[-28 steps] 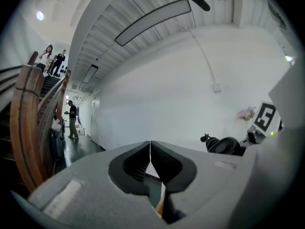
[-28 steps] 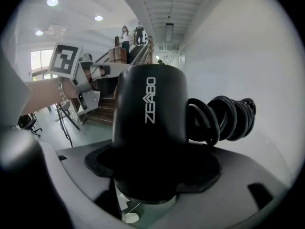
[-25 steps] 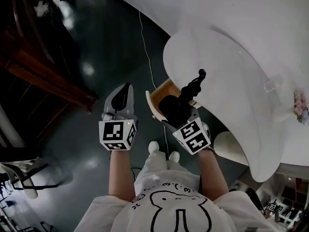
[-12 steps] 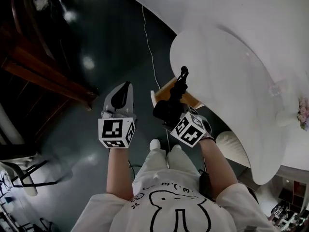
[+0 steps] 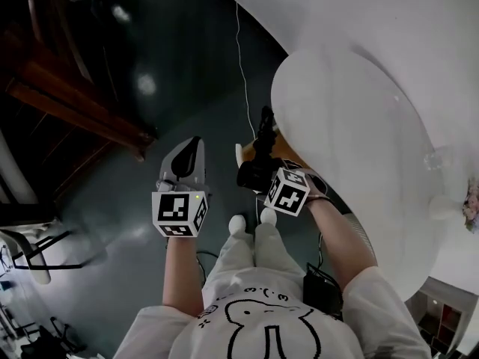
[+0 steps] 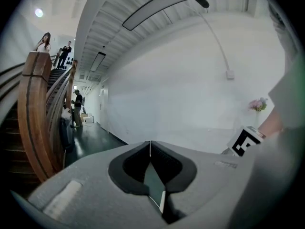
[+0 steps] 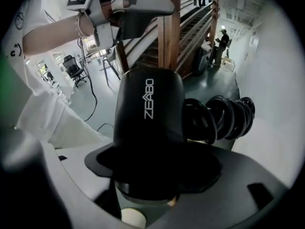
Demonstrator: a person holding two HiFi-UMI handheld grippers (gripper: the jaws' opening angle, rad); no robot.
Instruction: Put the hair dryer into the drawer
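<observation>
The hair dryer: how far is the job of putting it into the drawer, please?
Done: the drawer under the white table stands open, and the right gripper is shut on the hair dryer. In hand: the dryer hangs over the open drawer, seemingly not yet inside. To do: lower it in, release it, and probably close the drawer. The left gripper is shut and empty.

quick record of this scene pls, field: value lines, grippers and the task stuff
left gripper: shut, empty, held to the left of the drawer
right gripper: shut on the hair dryer
hair dryer: black, coiled cord alongside it, held at the open drawer
drawer: open, under the white table
task state: dryer not yet released
</observation>
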